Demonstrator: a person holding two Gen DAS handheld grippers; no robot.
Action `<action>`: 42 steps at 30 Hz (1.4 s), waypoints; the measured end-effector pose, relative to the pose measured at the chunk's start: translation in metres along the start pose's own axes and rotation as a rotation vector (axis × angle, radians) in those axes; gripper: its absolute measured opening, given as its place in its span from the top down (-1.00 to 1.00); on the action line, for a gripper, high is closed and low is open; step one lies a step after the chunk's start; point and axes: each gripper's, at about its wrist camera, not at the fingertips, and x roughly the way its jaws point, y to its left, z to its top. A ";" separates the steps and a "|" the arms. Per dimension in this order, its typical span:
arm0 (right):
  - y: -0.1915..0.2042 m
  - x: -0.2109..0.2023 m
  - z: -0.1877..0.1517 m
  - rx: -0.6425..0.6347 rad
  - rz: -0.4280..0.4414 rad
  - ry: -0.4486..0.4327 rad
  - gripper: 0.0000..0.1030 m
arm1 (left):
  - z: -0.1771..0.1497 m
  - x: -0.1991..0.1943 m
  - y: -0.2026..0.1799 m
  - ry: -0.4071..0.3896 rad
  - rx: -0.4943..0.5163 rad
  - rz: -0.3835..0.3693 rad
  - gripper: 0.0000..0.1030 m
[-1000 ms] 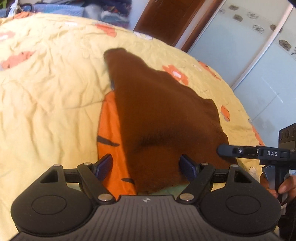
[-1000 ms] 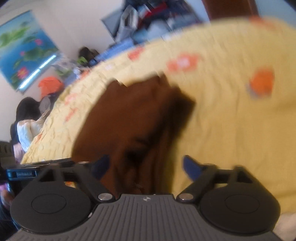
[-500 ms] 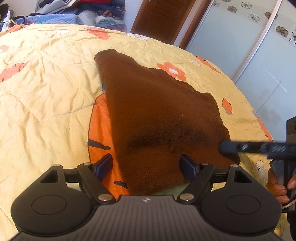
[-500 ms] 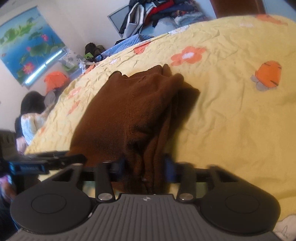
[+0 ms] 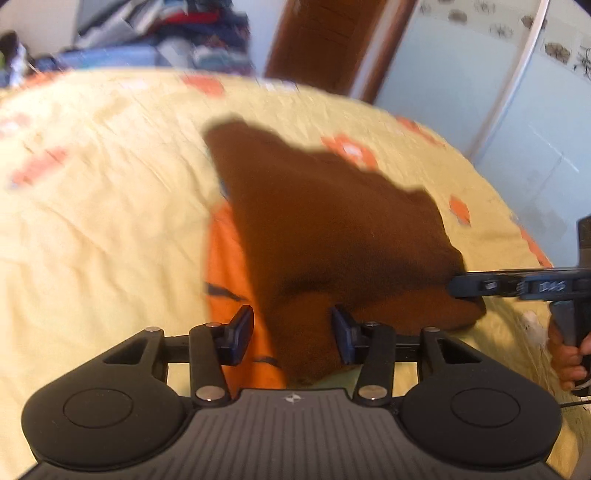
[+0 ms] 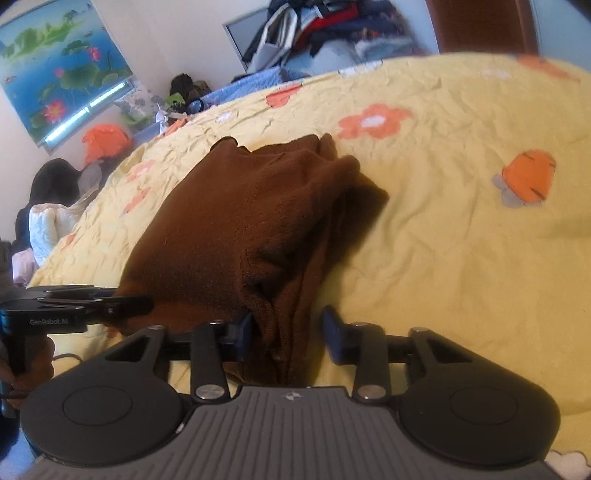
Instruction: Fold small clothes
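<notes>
Yellow flowery bed (image 6: 461, 240), brown garment (image 6: 258, 221) lying partly bunched, not folded yet. Left hand-held gripper (image 5: 291, 332) and right hand-held gripper (image 6: 288, 332) have just been closing around its near edge, neither clamped yet.

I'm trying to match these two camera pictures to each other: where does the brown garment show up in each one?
Left wrist view: the brown garment fills the middle, running from between the left gripper fingers toward the far bed edge.
Right wrist view: the brown garment lies centre-left, its near bunched edge between the right gripper fingers.
Shared landmark: the yellow flowered bedspread under it, and the clothes pile behind.
</notes>
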 end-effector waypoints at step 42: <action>0.053 0.076 0.103 -0.007 0.129 -0.082 -1.00 | 0.001 0.012 -0.033 -0.164 0.128 -0.016 -0.83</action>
